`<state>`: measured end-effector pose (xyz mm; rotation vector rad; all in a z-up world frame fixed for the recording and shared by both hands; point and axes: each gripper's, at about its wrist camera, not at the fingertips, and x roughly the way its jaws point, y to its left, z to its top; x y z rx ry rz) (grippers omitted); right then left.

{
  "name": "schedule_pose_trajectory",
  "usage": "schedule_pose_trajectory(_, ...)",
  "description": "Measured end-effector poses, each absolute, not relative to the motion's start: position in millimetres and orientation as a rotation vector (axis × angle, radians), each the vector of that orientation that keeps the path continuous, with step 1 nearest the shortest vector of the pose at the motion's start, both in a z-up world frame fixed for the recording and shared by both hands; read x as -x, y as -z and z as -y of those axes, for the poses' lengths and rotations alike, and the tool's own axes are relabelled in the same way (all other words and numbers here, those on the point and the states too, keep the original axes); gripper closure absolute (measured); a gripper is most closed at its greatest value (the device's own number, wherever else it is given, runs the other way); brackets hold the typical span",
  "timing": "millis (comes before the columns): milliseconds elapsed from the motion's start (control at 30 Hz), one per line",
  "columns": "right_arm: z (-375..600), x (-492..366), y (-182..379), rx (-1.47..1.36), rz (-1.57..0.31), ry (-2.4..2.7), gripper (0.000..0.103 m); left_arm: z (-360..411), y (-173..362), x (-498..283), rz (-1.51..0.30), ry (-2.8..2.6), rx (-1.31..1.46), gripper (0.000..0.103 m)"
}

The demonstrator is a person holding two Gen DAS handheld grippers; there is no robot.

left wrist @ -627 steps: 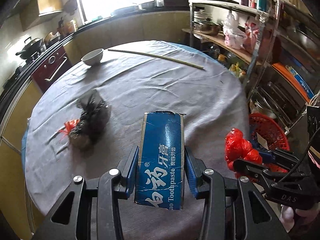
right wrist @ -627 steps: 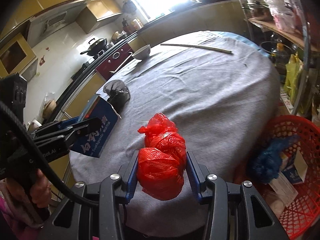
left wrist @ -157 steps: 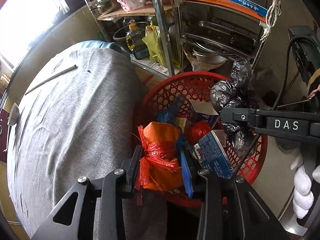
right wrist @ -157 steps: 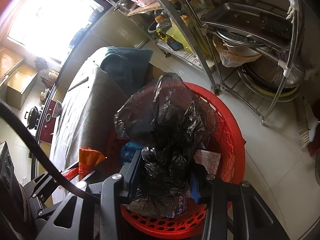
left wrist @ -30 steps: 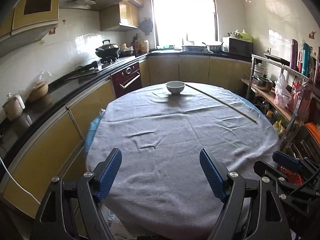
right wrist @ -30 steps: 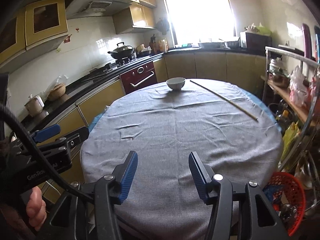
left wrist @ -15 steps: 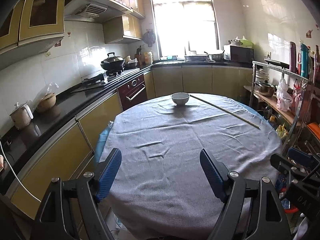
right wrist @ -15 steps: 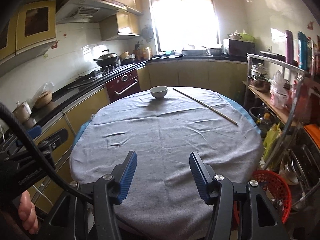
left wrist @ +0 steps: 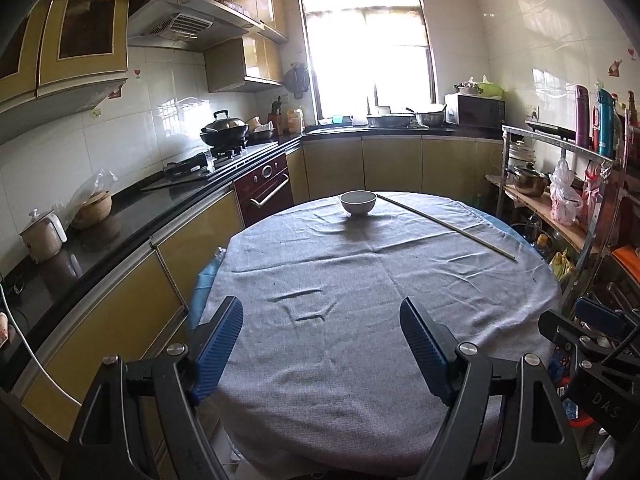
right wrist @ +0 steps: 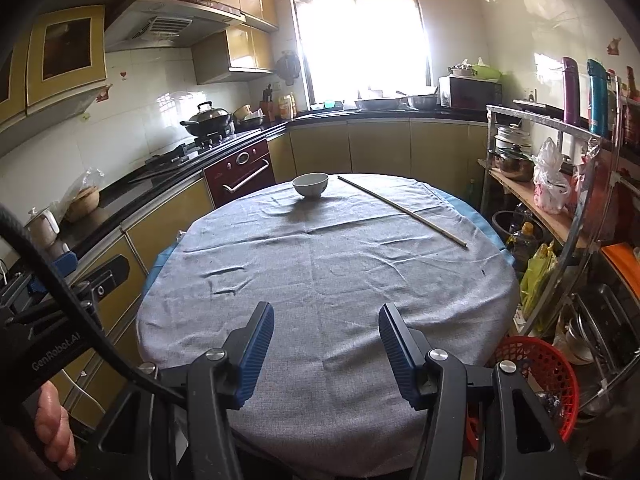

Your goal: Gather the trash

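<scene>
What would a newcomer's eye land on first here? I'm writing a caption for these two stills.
First the round table under a grey cloth, filling the middle, with a small white bowl at its far edge and a long thin wooden stick lying slantwise to the bowl's right. In front, the open left gripper and open right gripper hold nothing. Low right, a red plastic mesh basket sits on the floor beside the table.
</scene>
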<state>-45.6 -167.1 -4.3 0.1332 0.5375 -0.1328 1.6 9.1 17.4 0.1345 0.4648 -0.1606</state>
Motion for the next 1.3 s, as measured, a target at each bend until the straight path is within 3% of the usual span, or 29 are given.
schedule_pose_trajectory(1300, 166.9, 45.1, 8.4, -0.142, -0.547, 0.126, 0.044, -9.0, -13.3, -3.1, -0.488, 0.166, -0.140, 0.021)
